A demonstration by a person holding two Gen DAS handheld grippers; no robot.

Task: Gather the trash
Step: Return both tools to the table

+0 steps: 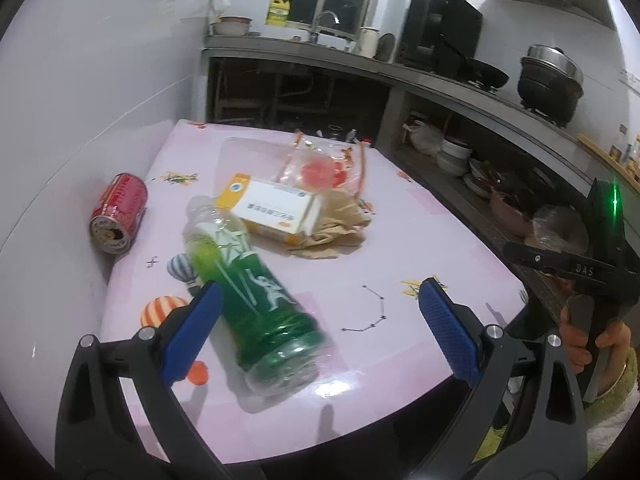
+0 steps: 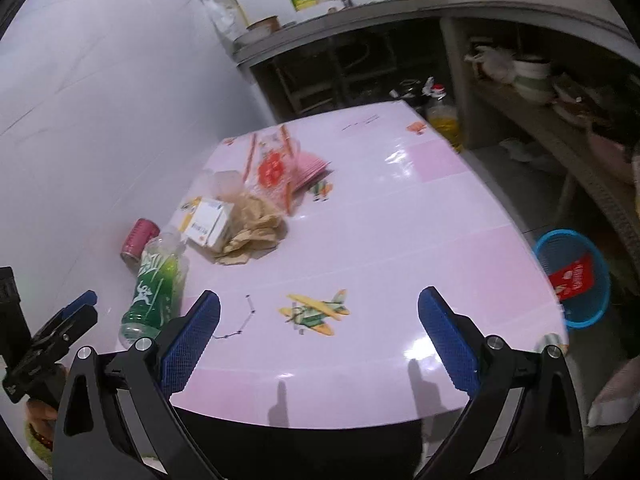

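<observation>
A green plastic bottle (image 1: 248,284) lies on the pink table (image 1: 360,280), its base between the fingers of my open left gripper (image 1: 320,304), nearer the left pad. A red can (image 1: 120,212) lies at the left by the wall. A white and yellow box (image 1: 272,208) rests on crumpled brown paper (image 1: 340,228), with a clear plastic bag (image 1: 320,164) behind. My right gripper (image 2: 320,312) is open and empty above the table's front edge. In its view the bottle (image 2: 156,284), can (image 2: 138,240), box (image 2: 208,224) and left gripper (image 2: 66,320) sit at the left.
A blue basket (image 2: 576,280) holding a red wrapper stands on the floor to the right of the table. A white wall runs along the left. Kitchen counters with shelves of dishes (image 1: 452,152) stand behind and to the right.
</observation>
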